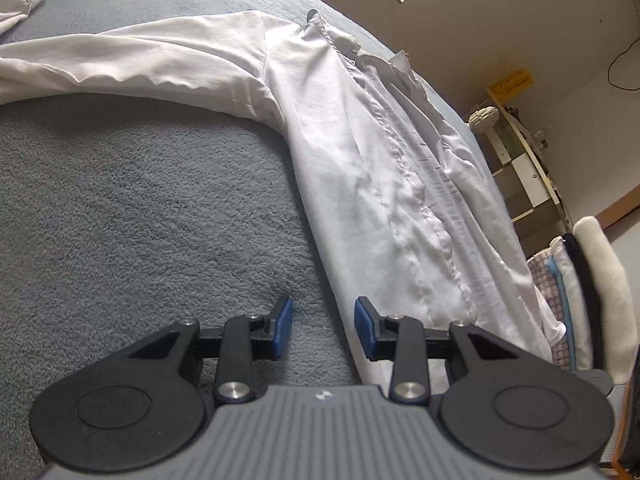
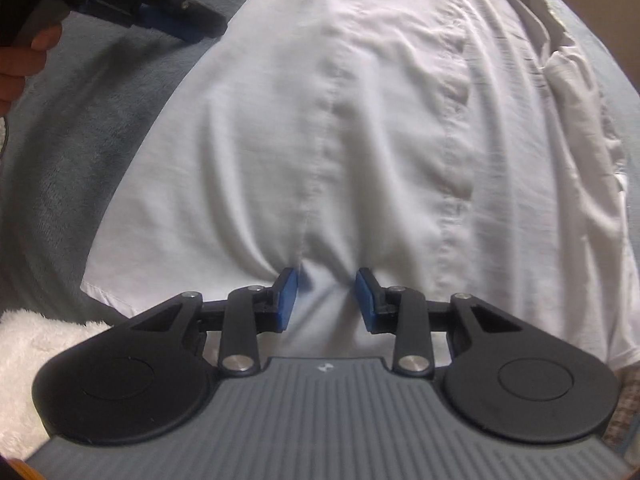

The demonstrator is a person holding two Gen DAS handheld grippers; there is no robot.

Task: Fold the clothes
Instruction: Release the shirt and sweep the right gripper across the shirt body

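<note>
Right tongs (image 2: 326, 300) are spread over a puckered ridge of the white shirt (image 2: 360, 128), not yet pinching; left tongs (image 1: 323, 330) are spread at the hem's 9 o'clock edge (empty). Next: pinch, then fold.

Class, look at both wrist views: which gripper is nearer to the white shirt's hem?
Right. The right gripper is down on the white shirt near its hem, fabric bunching between its pads. The left gripper straddles the shirt's side edge.

The far end of the white shirt's (image 1: 360, 152) sleeve is cut off by the left edge of the left wrist view. Beside the shirt in the right wrist view, the left gripper (image 2: 176, 28) is cropped by the top edge, its jaws hidden, and the holding hand (image 2: 24, 60) is only partly seen.
</note>
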